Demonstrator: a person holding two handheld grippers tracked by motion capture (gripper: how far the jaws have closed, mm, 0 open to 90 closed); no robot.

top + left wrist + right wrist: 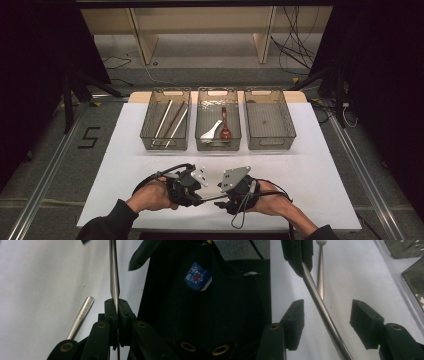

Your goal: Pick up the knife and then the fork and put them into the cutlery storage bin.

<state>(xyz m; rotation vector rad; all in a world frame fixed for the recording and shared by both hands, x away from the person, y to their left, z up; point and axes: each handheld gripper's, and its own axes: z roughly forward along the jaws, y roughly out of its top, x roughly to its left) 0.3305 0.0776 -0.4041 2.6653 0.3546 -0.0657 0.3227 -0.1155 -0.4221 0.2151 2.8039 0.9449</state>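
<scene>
Left gripper (pixel 117 305) clamps a steel utensil handle (pixel 114 272); right gripper (pixel 326 315) jaws apart around it. Middle bin (pixel 218 125), twelve o'clock, holds spoons (pixel 220 129).

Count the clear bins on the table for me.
3, in a row at the far side of the white mat: left bin, middle bin, right bin.

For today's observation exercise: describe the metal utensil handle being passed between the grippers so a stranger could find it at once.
Start at the white table, near its front edge below the three clear bins. There the left hand-held gripper clamps a slim steel utensil handle, which runs between the right hand-held gripper's open jaws. Unlike the second handle lying flat, it is lifted.
</scene>
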